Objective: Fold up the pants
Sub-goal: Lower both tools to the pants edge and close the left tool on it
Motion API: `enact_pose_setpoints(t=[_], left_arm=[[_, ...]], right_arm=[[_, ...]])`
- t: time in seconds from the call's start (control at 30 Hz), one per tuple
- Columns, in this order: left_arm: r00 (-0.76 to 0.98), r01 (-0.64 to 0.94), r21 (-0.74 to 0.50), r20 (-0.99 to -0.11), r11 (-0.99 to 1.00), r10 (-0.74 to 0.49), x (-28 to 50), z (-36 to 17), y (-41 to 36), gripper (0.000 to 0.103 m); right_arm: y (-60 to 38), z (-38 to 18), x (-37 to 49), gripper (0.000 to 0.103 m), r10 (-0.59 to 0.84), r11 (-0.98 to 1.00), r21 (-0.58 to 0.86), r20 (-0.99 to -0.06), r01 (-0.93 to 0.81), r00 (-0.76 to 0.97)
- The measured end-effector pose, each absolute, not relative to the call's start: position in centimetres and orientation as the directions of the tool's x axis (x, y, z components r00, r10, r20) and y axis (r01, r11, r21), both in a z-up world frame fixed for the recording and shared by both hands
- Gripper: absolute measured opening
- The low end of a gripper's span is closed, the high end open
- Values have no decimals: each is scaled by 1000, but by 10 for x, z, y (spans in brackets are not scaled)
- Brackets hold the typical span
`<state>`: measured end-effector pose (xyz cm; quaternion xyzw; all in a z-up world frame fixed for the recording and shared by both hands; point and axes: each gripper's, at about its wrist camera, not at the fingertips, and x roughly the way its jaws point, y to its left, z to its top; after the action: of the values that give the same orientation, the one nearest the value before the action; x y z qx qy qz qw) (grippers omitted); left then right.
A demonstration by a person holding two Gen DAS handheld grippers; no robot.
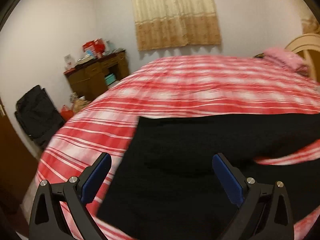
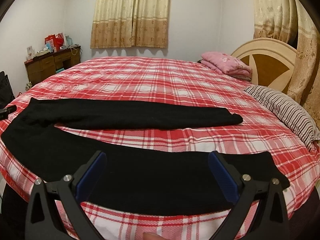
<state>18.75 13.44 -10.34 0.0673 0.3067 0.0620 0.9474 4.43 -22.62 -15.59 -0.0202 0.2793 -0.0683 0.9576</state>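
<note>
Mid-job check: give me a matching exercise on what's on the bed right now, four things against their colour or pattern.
Things:
1. pants
2. bedsheet
3. pillow
4. folded blanket

Looks:
A. pink
B. dark and light stripes
C. black
D. red and white plaid

Pairs: 1-C, 2-D, 3-B, 4-A.

Both the left tongs and the right tongs are open above the pants, gripping nothing.
</note>
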Motion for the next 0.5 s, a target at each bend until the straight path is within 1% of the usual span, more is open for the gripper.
enact_pose_setpoints(t=[0.13,0.23,0.33,0.47,0.5], left_arm=[[768,-114,162,-612,980,190,237,-111,182,102],[742,-104,131,-650,986,164,270,-121,202,102],[716,-74,116,-685,991,134,296,-133,203,102],[687,-59,162,-709,985,158,335,-149,195,101],[682,-62,174,-711,983,169,344,-152,196,98]], right_arm=[[-226,-162,52,103,-128,992,-79,-533,101,837],[-230,-168,60,103,-119,993,-72,-548,95,828],[-231,-173,68,103,-114,993,-65,-575,94,810],[-235,-177,76,103,-117,993,-69,-592,94,798],[-237,-177,78,103,-114,993,-68,-594,91,796]])
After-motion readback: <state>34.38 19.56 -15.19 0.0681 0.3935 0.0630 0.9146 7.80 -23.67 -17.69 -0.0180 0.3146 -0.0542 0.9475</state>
